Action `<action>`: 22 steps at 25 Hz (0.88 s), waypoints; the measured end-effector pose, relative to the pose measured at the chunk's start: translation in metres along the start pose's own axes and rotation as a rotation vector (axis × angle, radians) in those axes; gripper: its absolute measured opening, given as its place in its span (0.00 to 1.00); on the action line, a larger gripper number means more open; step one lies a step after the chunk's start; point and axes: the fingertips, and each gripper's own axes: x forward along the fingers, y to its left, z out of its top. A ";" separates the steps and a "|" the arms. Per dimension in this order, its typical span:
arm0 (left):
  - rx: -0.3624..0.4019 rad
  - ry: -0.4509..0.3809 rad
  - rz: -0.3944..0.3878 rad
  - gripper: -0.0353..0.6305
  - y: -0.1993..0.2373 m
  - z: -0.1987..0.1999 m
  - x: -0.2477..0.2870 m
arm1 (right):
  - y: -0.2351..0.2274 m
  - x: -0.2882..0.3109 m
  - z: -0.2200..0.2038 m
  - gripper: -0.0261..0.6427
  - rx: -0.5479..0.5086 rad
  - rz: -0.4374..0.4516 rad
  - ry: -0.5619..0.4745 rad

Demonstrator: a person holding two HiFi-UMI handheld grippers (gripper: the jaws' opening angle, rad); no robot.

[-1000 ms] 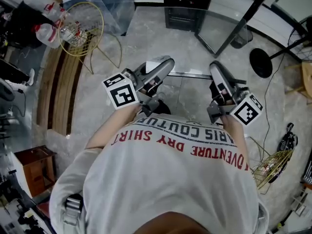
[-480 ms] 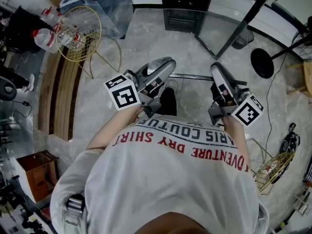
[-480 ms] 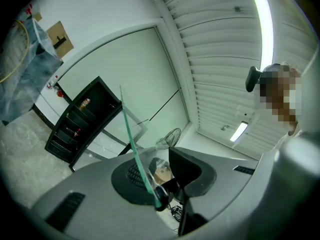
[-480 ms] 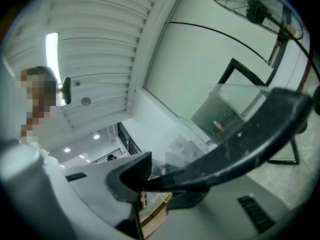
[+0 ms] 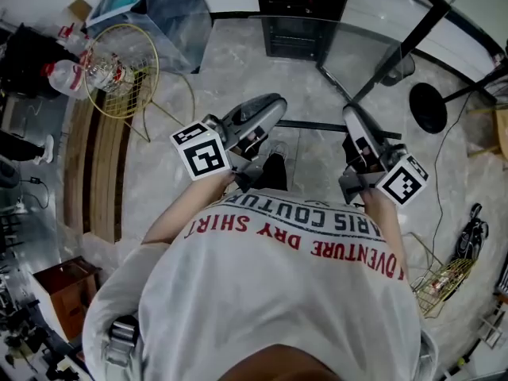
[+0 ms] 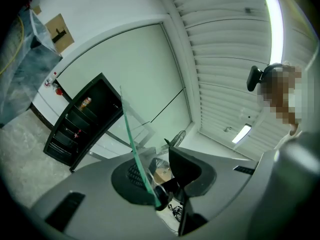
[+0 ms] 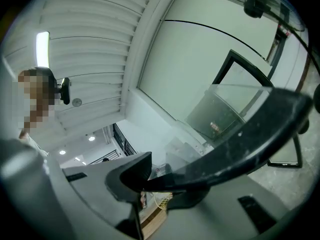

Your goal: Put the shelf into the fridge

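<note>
Far out to the left of the left fingers, a round gold wire basket of bottles stands on the pale marble floor; it plays no part here.

The left gripper, a grey two-jaw tool with a marker cube at its back, is closed on the left side of the clear, flat glass shelf with a black trim strip. In the left gripper view the pane's greenish glass edge runs out from between the pads, which pinch it. The shelf lies flat between the two hands and reaches forward from the fingers, with its trimmed near edge crossing between the two sets of fingertips.

Straight ahead, beyond the shelf's far edge, sits the small black fridge. Its black-framed glass door stands open, ahead and to the right of the right fingers.

The right gripper is clamped on the shelf's right side, and its own view shows the black trim caught between the jaws.

Neither hand is clearly nearer the fridge. I judge the carry unfinished. The shelf's forward axis already aims at the opening, which looks lower than the fingers. The pane probably has to go forward and down, kept level and clear of the door.
</note>
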 end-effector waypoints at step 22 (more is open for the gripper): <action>0.012 0.055 -0.034 0.22 0.170 0.143 0.111 | -0.137 0.183 0.081 0.17 0.007 -0.059 -0.021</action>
